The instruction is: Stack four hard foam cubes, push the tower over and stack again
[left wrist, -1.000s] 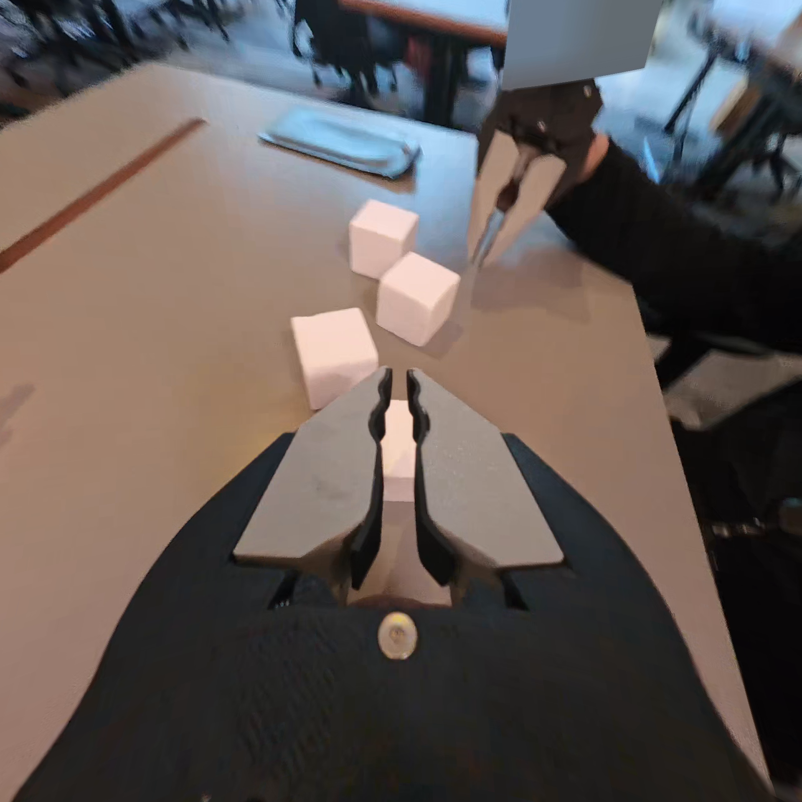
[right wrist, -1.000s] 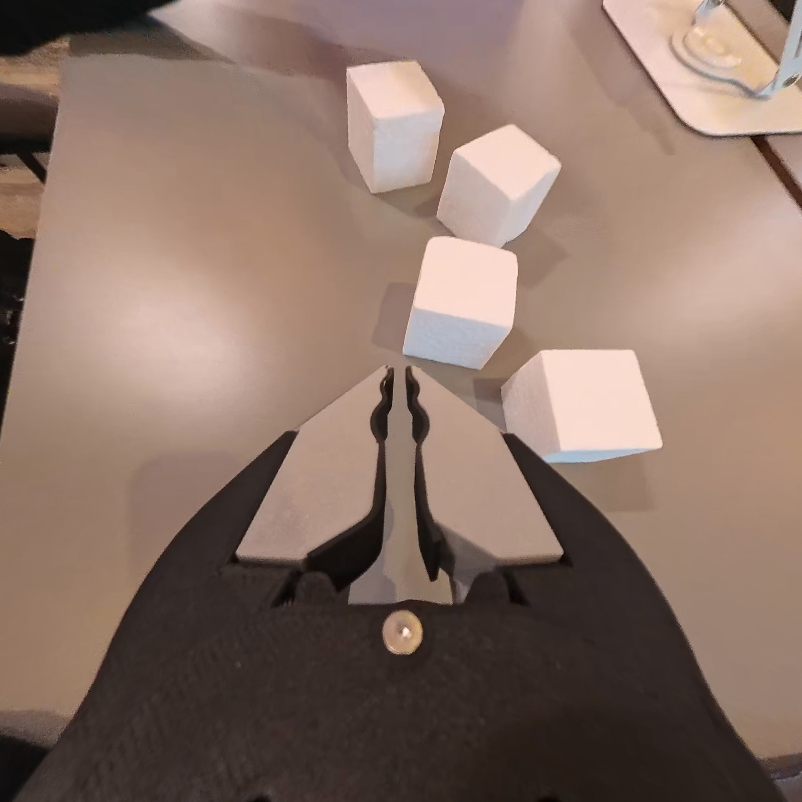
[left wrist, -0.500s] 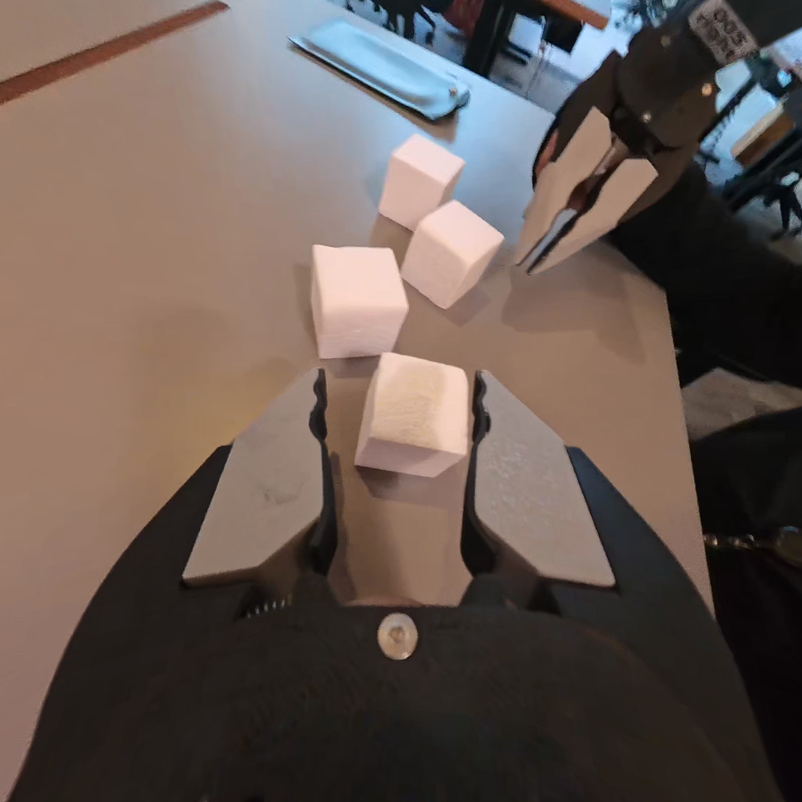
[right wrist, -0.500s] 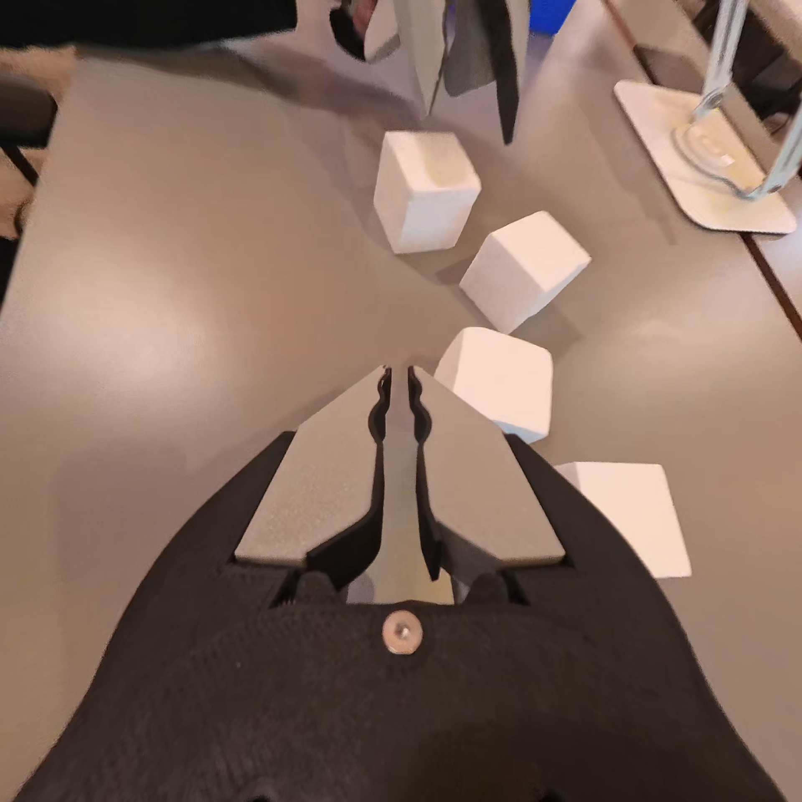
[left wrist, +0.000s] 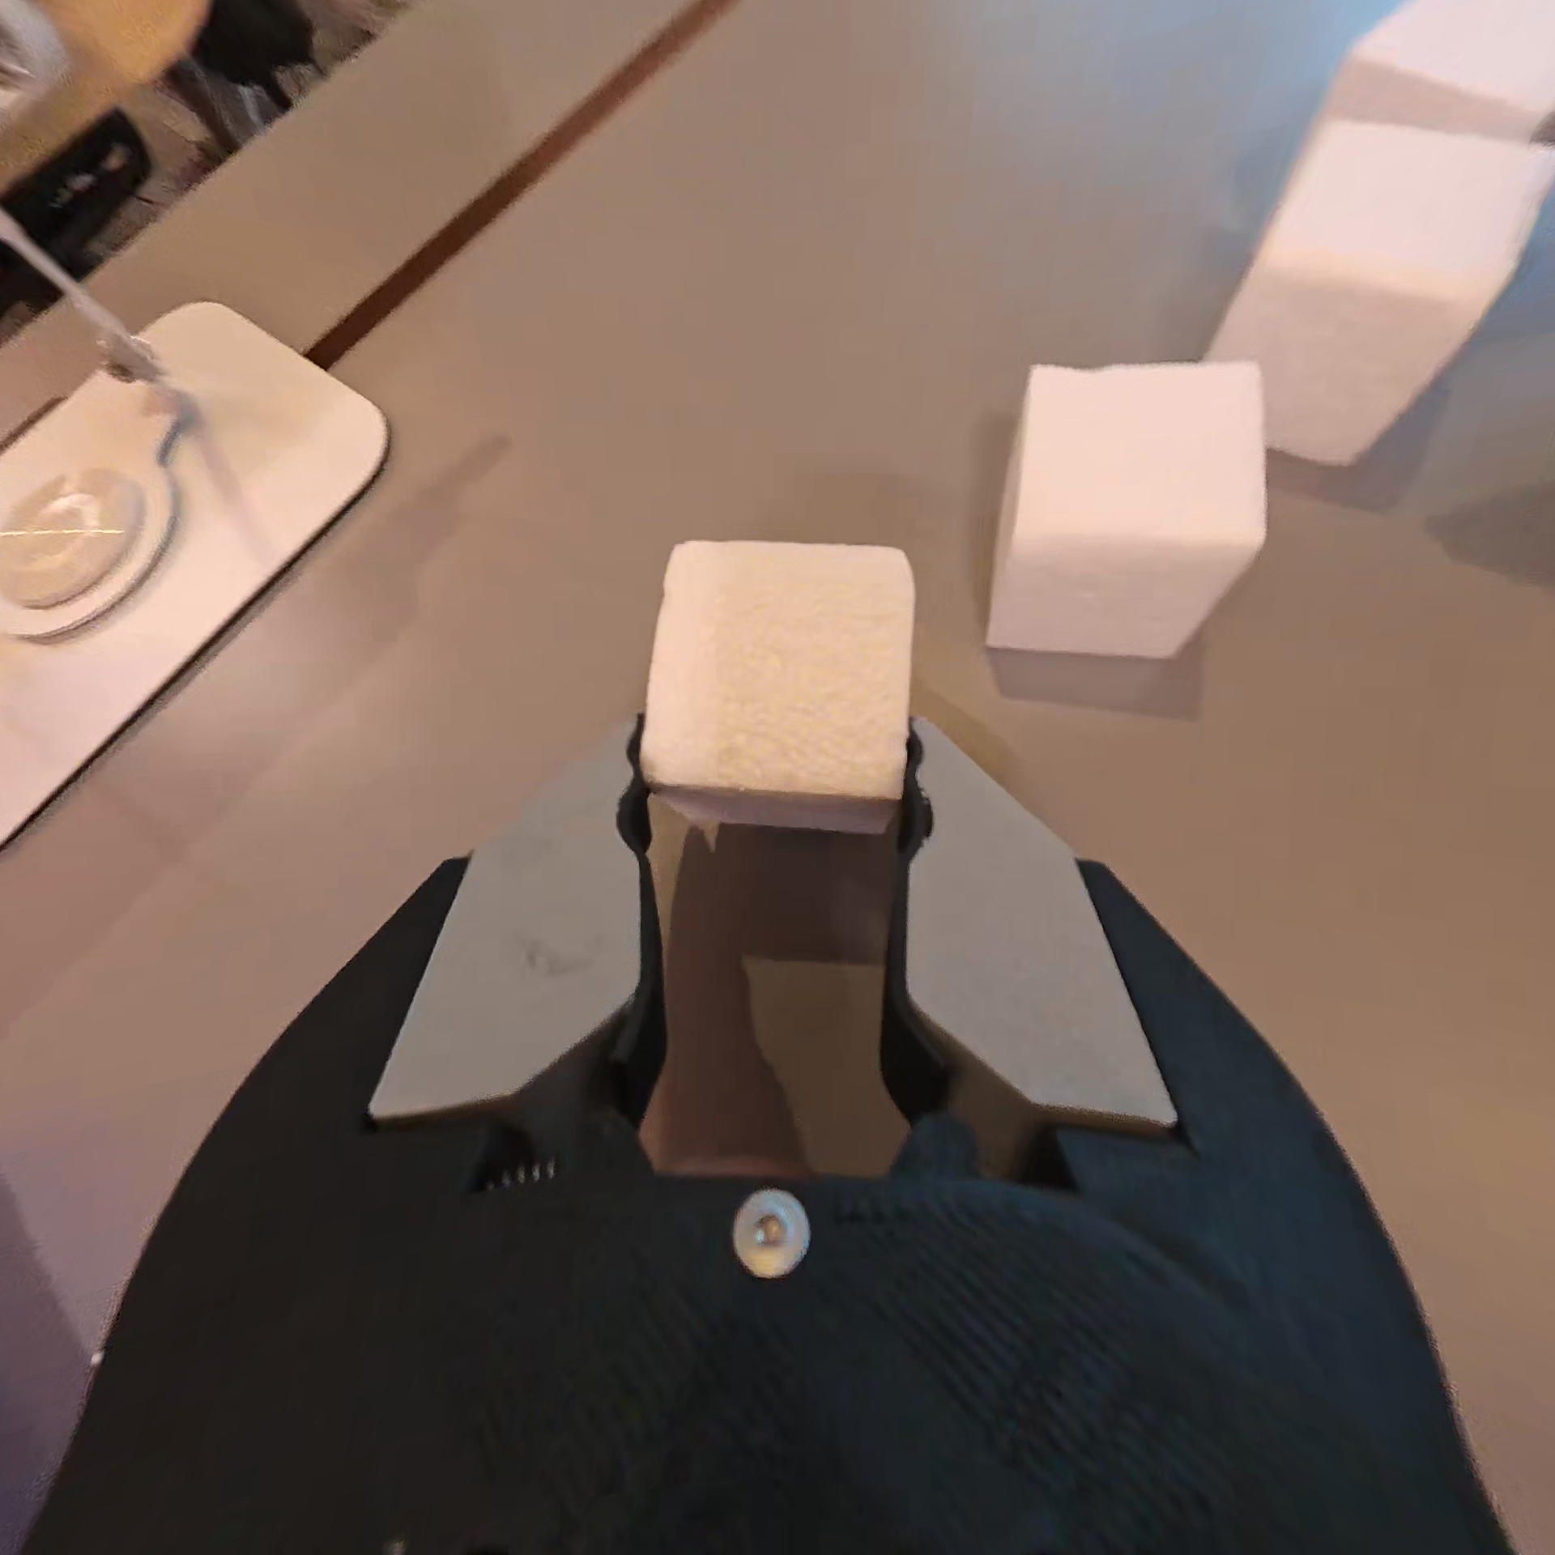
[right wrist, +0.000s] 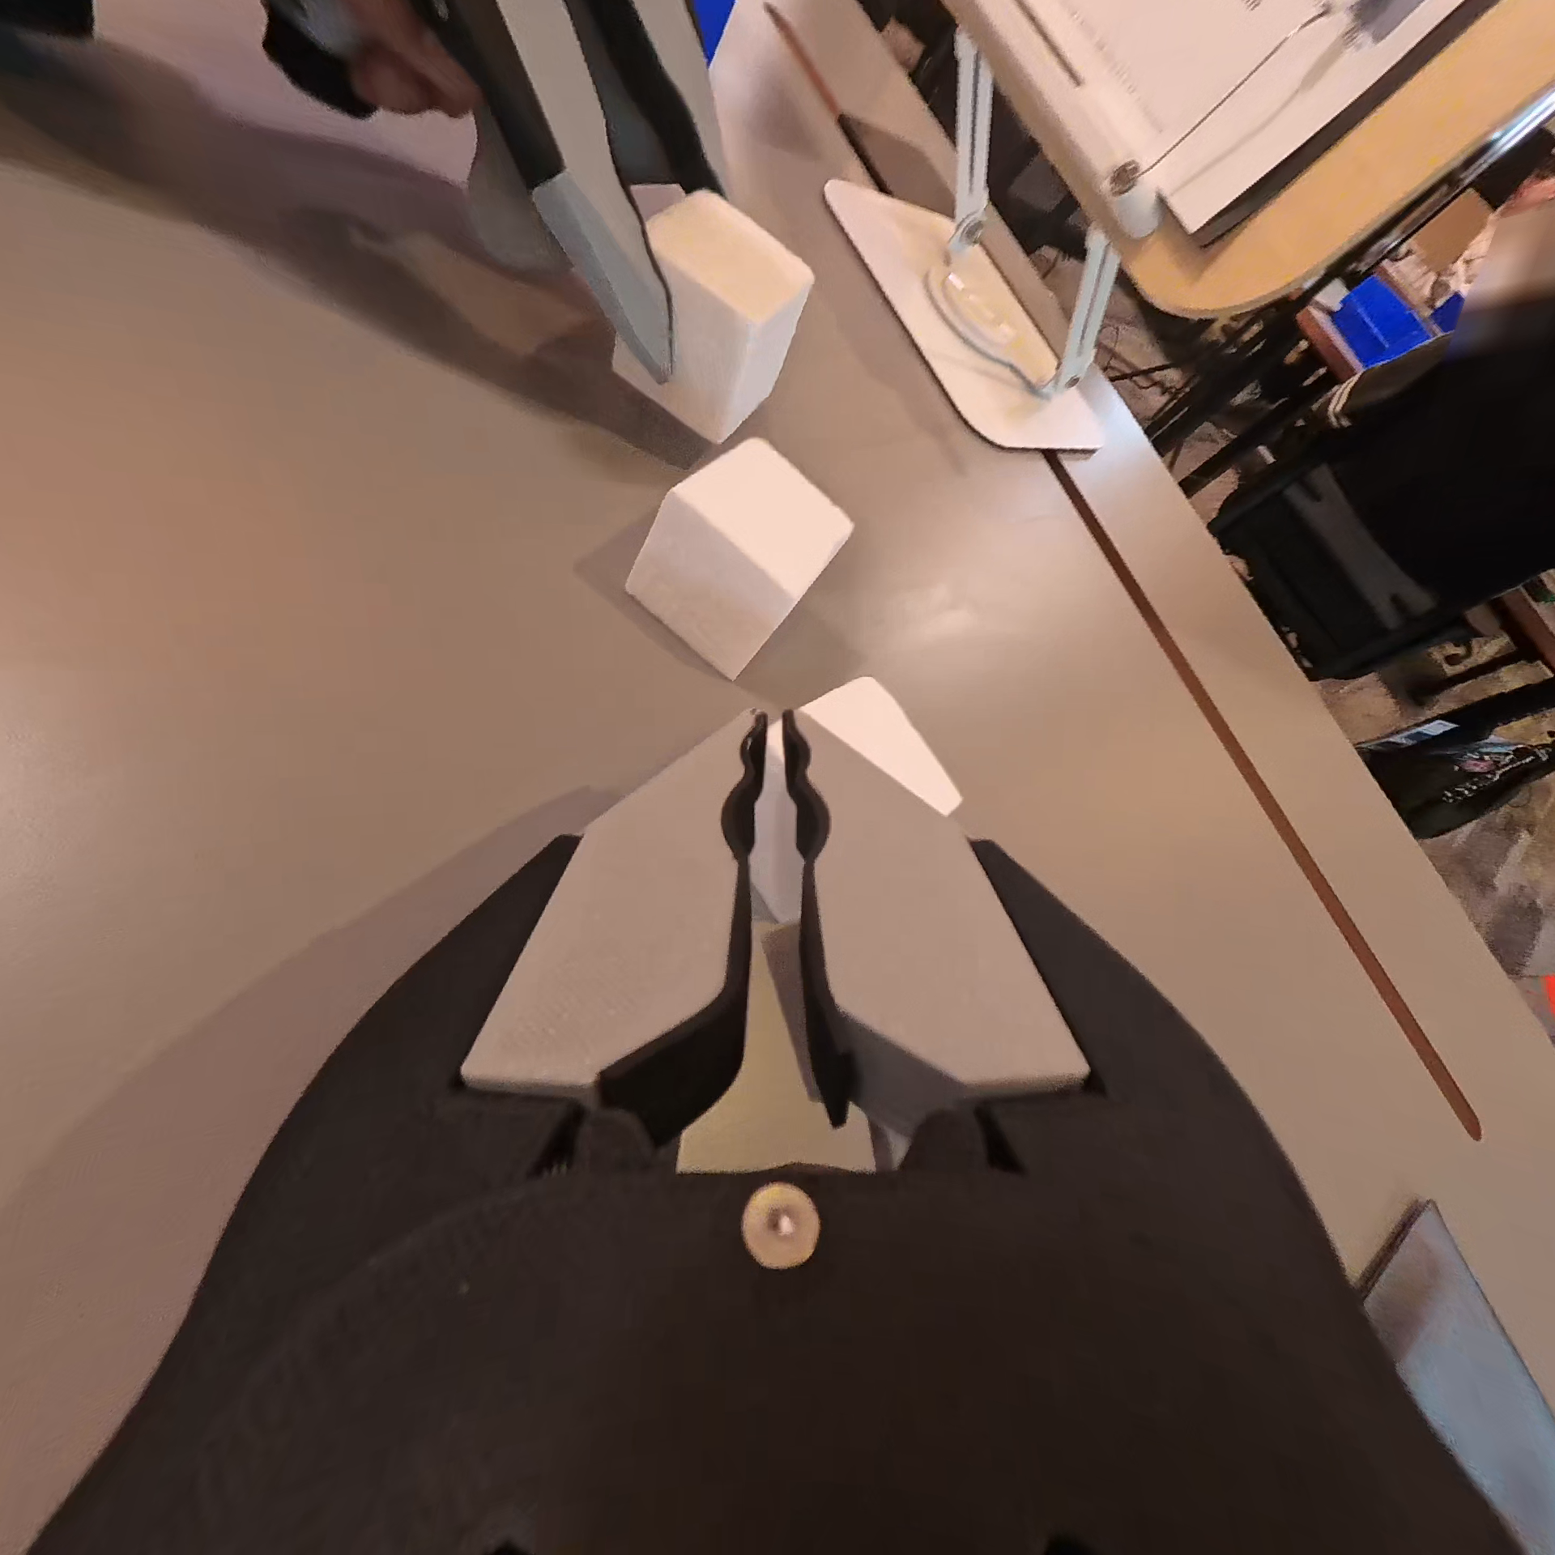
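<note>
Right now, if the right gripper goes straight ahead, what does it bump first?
Probably the middle cube just ahead of the shut right gripper. A nearer cube lies partly beneath it, so it might graze that first; depth is unclear.

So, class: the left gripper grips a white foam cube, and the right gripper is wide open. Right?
No. The right gripper is shut and empty, as the right wrist view shows; the left gripper does grip a white foam cube.
</note>
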{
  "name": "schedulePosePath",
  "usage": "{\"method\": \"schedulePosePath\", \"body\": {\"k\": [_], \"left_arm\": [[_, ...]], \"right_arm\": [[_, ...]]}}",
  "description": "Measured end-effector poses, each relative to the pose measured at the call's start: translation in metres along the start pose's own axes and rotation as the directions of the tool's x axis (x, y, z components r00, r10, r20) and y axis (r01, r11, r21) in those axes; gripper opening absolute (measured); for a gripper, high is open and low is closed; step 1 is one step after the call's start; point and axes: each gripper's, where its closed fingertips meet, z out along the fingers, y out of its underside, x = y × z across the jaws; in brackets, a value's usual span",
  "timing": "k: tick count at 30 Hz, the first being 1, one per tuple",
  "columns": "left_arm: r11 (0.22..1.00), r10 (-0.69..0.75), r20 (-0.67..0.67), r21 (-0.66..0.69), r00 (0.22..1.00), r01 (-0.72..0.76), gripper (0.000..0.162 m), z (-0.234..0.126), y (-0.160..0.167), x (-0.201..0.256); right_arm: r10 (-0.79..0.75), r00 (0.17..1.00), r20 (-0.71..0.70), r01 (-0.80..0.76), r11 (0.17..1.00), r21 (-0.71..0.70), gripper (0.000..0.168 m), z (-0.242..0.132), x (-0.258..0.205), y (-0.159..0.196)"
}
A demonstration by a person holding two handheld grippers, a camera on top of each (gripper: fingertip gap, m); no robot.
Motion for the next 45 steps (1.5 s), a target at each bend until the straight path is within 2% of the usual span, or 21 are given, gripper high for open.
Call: {"method": "schedulePosePath", "body": {"k": [4, 7, 16, 19, 23, 26, 30, 33, 35, 38, 45], "left_arm": [[0.995, -0.05, -0.018, 0.086, 0.999, 0.051, 0.056, -0.01, -0.015, -0.001], [0.986, -0.081, -0.045, 0.141, 0.996, 0.087, 0.048, -0.016, -0.025, 0.001], [0.989, -0.052, -0.078, 0.134, 0.996, 0.062, 0.052, -0.014, -0.027, 0.014], [0.991, -0.02, -0.151, 0.131, 0.988, 0.04, 0.055, -0.011, -0.031, 0.034], [0.991, 0.009, -0.325, 0.127, 0.946, 0.035, 0.063, -0.01, -0.037, 0.076], [0.995, 0.023, -0.283, 0.1, 0.959, 0.005, 0.07, 0.0, -0.036, 0.079], [0.998, 0.004, -0.223, 0.069, 0.975, 0.012, 0.07, 0.019, -0.037, 0.078], [1.0, 0.011, -0.235, 0.011, 0.972, -0.008, 0.069, 0.035, -0.031, 0.088], [0.997, 0.058, -0.241, -0.031, 0.969, -0.068, 0.054, 0.04, -0.022, 0.094], [0.987, 0.128, -0.283, -0.056, 0.951, -0.15, 0.054, 0.029, -0.013, 0.101], [0.976, 0.188, -0.405, -0.023, 0.895, -0.215, 0.054, -0.014, -0.001, 0.099]], "right_arm": [[0.036, 0.999, -0.03, -0.035, 0.998, 0.044, 0.001, -0.007, 0.01, -0.005], [0.043, 0.998, -0.037, -0.041, 0.998, 0.048, 0.001, -0.008, 0.012, -0.005], [0.011, 0.999, -0.036, -0.01, 1.0, 0.029, 0.003, -0.006, 0.009, -0.003], [0.018, 0.999, -0.037, -0.017, 0.999, 0.04, 0.004, -0.007, 0.01, -0.005], [0.024, 0.999, -0.038, -0.022, 0.998, 0.052, 0.005, -0.009, 0.011, -0.007], [0.021, 0.999, -0.037, -0.019, 0.998, 0.057, 0.006, -0.009, 0.011, -0.008], [0.015, 0.999, -0.041, -0.012, 0.998, 0.067, 0.006, -0.008, 0.01, -0.011], [0.007, 0.999, -0.041, -0.004, 0.997, 0.073, 0.006, -0.007, 0.008, -0.015], [0.001, 0.999, -0.038, 0.002, 0.997, 0.073, 0.006, -0.007, 0.006, -0.015], [-0.006, 0.999, -0.041, 0.009, 0.998, 0.069, 0.006, -0.007, 0.006, -0.015], [0.012, 0.999, -0.051, -0.008, 0.997, 0.083, 0.006, -0.011, 0.011, -0.015]]}}
